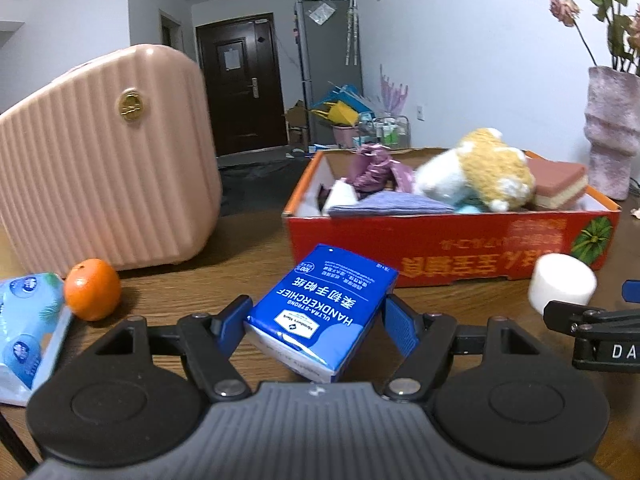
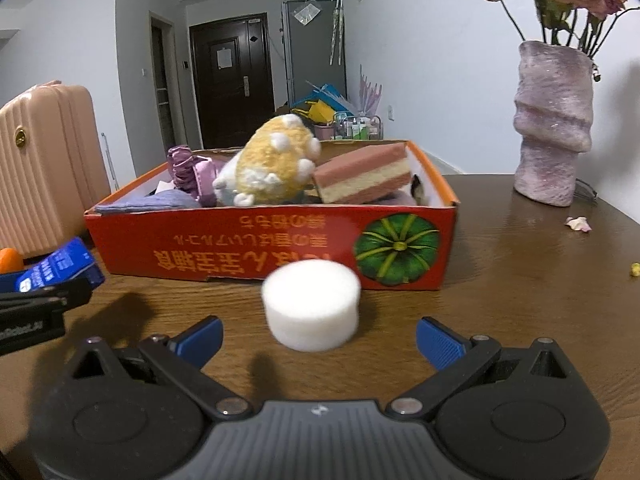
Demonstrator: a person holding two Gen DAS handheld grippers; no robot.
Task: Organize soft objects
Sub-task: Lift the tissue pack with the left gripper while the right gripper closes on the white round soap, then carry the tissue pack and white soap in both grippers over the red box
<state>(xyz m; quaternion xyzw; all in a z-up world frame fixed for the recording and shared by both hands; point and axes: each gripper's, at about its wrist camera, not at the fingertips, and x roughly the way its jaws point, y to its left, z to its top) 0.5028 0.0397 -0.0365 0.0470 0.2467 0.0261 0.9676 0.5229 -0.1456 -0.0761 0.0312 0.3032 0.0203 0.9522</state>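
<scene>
My left gripper (image 1: 318,320) is shut on a blue handkerchief pack (image 1: 320,312) and holds it just in front of the red cardboard box (image 1: 440,248). The box holds a yellow plush toy (image 1: 488,168), a pink sponge (image 1: 560,182), purple cloths (image 1: 384,202) and a purple umbrella (image 1: 370,166). My right gripper (image 2: 320,338) is open, its blue pads either side of a white foam cylinder (image 2: 312,304) that stands on the wooden table in front of the box (image 2: 240,248). The cylinder also shows in the left wrist view (image 1: 562,286).
A pink suitcase (image 1: 100,160) stands at the left. An orange (image 1: 92,294) and a blue tissue pack (image 1: 24,328) lie beside it. A pink vase with dried roses (image 2: 554,124) stands at the right on the table (image 2: 540,280), with a fallen petal (image 2: 578,223) near it.
</scene>
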